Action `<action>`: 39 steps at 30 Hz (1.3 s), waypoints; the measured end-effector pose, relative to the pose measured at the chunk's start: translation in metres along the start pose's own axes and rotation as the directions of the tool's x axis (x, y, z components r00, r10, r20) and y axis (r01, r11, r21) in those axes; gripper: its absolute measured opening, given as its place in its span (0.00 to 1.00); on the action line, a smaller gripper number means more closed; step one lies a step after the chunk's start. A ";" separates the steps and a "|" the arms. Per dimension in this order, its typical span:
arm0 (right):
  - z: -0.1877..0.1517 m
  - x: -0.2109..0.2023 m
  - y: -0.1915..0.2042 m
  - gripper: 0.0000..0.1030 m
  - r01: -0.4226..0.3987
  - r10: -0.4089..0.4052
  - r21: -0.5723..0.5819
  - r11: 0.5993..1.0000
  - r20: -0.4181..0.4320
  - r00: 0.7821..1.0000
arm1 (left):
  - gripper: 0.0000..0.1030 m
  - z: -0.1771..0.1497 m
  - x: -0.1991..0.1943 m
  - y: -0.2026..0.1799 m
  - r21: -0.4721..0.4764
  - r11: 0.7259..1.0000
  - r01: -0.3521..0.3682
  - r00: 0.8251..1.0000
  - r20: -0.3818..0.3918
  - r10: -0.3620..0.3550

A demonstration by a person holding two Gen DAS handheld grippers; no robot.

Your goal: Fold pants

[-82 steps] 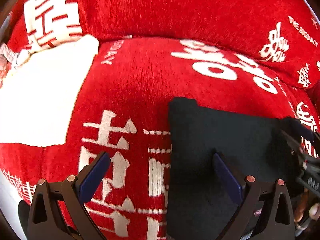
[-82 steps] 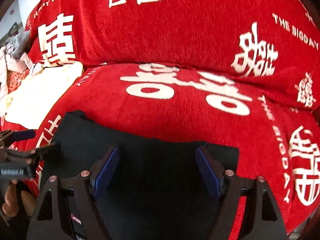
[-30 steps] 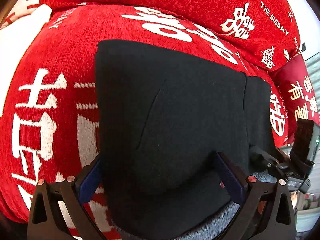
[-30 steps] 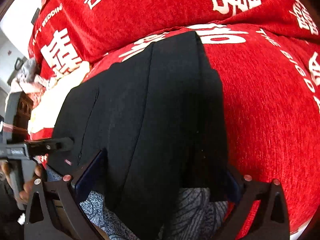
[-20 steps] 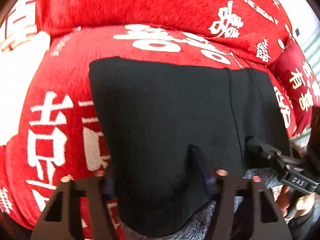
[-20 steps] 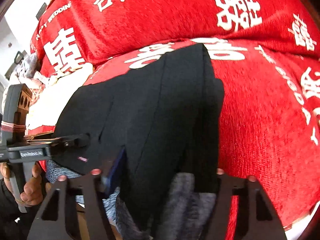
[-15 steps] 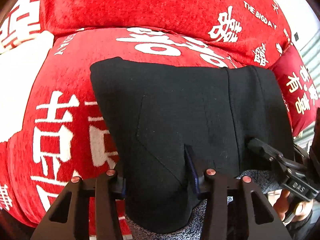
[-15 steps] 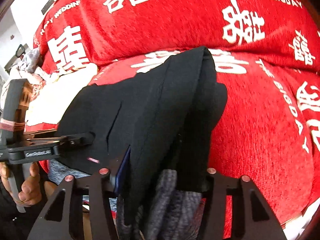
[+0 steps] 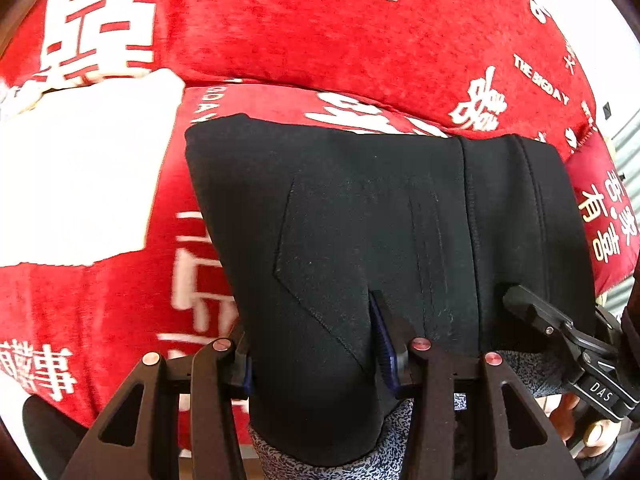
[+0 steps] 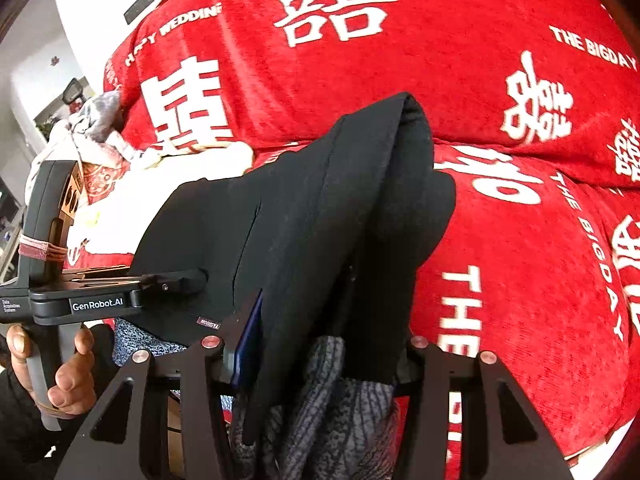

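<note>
The folded black pants (image 9: 380, 220) with a grey mottled lining (image 9: 332, 460) are lifted off the red sofa seat. My left gripper (image 9: 316, 352) is shut on their near left edge. My right gripper (image 10: 320, 344) is shut on their near right edge, with the fabric bunched between the fingers (image 10: 246, 332). In the right wrist view the pants (image 10: 320, 208) hang tilted, far end raised. The left gripper also shows in the right wrist view (image 10: 176, 280), and the right gripper in the left wrist view (image 9: 524, 304).
A red sofa with white characters (image 10: 520, 240) fills both views, its backrest (image 9: 320, 20) behind. A white folded cloth (image 9: 80, 184) lies on the seat to the left. A pile of clothes (image 10: 92, 128) sits at the far left.
Both grippers have closed on the near edge of the pants and lifted them off the seat. The pants now tilt up and bunch on the right side.
</note>
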State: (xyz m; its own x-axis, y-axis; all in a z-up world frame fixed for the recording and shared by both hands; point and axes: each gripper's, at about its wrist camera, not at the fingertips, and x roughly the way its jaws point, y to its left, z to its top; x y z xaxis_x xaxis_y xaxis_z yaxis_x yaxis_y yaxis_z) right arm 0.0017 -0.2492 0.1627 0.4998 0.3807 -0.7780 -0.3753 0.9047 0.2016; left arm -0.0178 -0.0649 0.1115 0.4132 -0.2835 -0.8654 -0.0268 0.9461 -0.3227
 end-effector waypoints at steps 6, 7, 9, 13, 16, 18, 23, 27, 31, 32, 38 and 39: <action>0.000 0.024 0.034 0.52 -0.026 0.026 -0.010 1.000 -0.029 0.999 | 0.46 -0.006 -0.010 0.036 -0.040 0.998 -0.048 0.999 -0.003 0.048; -0.001 0.028 0.038 0.52 -0.030 0.030 -0.010 1.000 -0.034 0.999 | 0.46 -0.008 -0.010 0.041 -0.043 0.998 -0.055 0.998 -0.004 0.055; -0.002 0.036 0.045 0.52 -0.036 0.036 -0.006 0.999 -0.044 0.998 | 0.46 -0.010 -0.011 0.050 -0.047 0.997 -0.068 0.998 -0.008 0.068; -0.005 0.051 0.049 0.52 -0.041 0.041 0.008 0.999 -0.064 0.997 | 0.46 -0.013 -0.006 0.060 -0.053 0.995 -0.082 0.997 -0.018 0.081; -0.009 0.061 0.047 0.52 -0.032 0.033 0.019 0.999 -0.083 0.996 | 0.46 -0.013 0.003 0.062 -0.061 0.995 -0.080 0.996 -0.036 0.077; -0.011 0.068 0.045 0.52 -0.025 0.028 0.029 0.999 -0.094 0.995 | 0.46 -0.014 0.012 0.063 -0.060 0.995 -0.079 0.996 -0.050 0.076; -0.020 0.079 0.033 0.53 -0.014 0.020 0.058 0.998 -0.105 0.994 | 0.48 -0.015 0.021 0.062 -0.047 0.996 -0.082 0.996 -0.048 0.079; -0.025 0.088 0.023 0.62 -0.002 0.013 0.094 0.996 -0.118 0.993 | 0.59 -0.016 0.030 0.067 -0.060 0.995 -0.076 0.996 -0.055 0.073; -0.030 0.097 0.008 0.77 0.003 0.024 0.164 0.986 -0.164 0.986 | 0.77 -0.017 0.029 0.075 -0.092 0.993 -0.075 0.996 -0.059 0.070; -0.029 0.096 0.006 0.78 0.004 0.026 0.171 0.985 -0.171 0.985 | 0.79 -0.016 0.028 0.077 -0.093 0.992 -0.081 0.995 -0.067 0.075; -0.019 0.048 0.008 0.79 0.078 -0.071 0.141 0.987 -0.054 0.996 | 0.80 -0.019 -0.003 0.084 -0.104 0.986 -0.128 0.992 -0.027 0.126; -0.019 0.040 0.014 0.79 0.087 -0.084 0.113 0.990 -0.031 0.996 | 0.80 -0.019 -0.008 0.083 -0.103 0.985 -0.136 0.991 -0.013 0.135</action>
State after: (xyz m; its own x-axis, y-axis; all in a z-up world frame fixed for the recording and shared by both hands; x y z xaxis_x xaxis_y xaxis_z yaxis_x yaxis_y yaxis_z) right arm 0.0022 -0.2253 0.1231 0.5047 0.2975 -0.8104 -0.2401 0.9501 0.1993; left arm -0.0407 0.0134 0.0846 0.3942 -0.1549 -0.9059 -0.1759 0.9547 -0.2399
